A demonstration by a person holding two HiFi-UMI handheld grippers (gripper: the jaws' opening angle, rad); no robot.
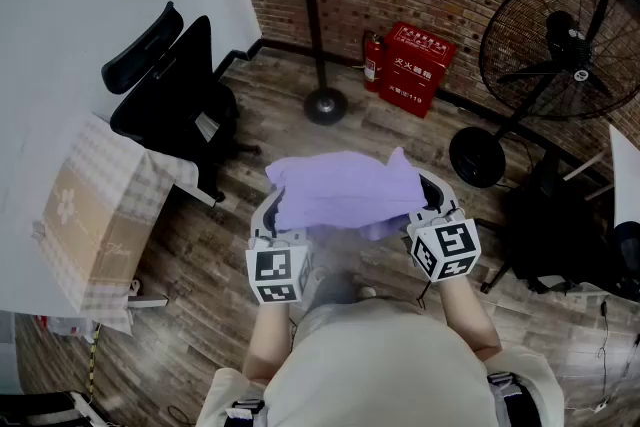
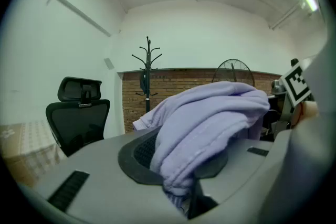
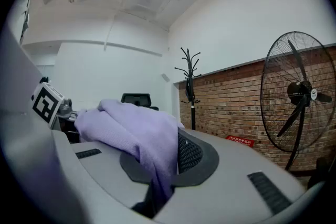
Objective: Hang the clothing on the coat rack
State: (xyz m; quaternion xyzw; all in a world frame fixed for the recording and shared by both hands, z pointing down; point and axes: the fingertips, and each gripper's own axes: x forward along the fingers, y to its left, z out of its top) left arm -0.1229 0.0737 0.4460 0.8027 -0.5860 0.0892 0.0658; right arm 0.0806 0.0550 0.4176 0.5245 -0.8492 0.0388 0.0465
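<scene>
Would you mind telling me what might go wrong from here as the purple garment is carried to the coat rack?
The purple garment is bunched between the left tongs and right tongs, each pinching only a fold, so it may slip. The coat rack already carries a dark item near its top, so hooks may be crowded. The fan stands close beside the path.

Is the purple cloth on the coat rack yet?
No. The left gripper and right gripper both clamp the bunched purple cloth, away from the coat rack.
</scene>
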